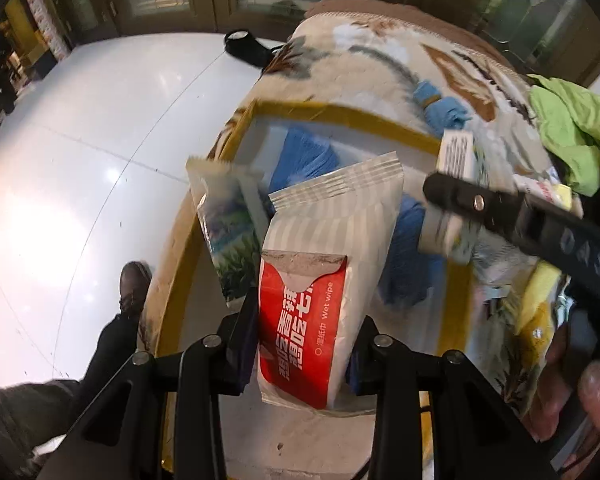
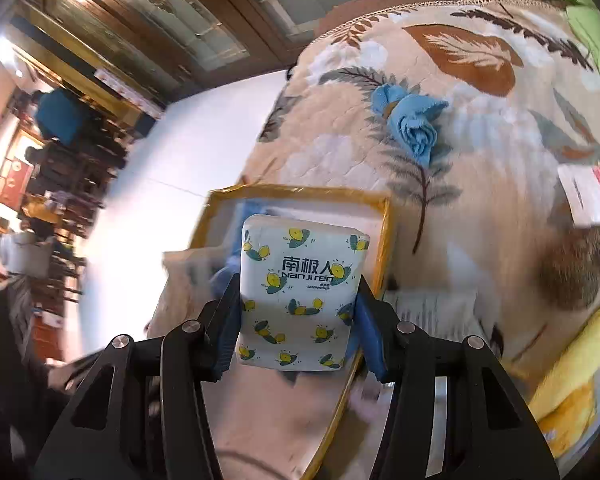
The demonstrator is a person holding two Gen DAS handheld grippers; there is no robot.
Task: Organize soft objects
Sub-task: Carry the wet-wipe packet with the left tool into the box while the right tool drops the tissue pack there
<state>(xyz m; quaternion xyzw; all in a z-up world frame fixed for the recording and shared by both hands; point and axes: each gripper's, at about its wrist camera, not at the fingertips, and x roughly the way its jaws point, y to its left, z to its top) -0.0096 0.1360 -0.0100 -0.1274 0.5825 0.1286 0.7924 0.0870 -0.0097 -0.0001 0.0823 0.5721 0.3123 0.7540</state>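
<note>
- Close to the left camera, the left gripper [image 1: 304,344] has its two black fingers pressed on the sides of a red and white plastic pack of wet wipes [image 1: 320,280]. The pack hangs over the near part of the tray.
- Wet wipes feel squishy and a bit heavy, I think, and the shiny wrap may slip. Holding it by the fat middle, like now, looks safest.
- Close to the right camera, the right gripper [image 2: 296,320] squeezes a white soft pack of tissues with yellow lemons [image 2: 300,288] between its blue pads [image 2: 370,332]. Its jaws stand quite wide because the pack is wide.
- Tissues are light and puffy. They would squash if pinched too hard, so a gentle hold on both sides should do.
- Under both packs sits a flat tray with a yellow rim [image 1: 340,114]. Inside it lies a blue fluffy cloth [image 1: 304,156], and a green and white packet [image 1: 228,224] leans at its left side.
- Farther off, a small rolled blue cloth [image 2: 412,124] rests on the flowery leaf-print blanket [image 2: 480,160], outside the tray.
- Far right, a crumpled lime green cloth [image 1: 568,120] lies on the blanket too, not yet put away.
</note>
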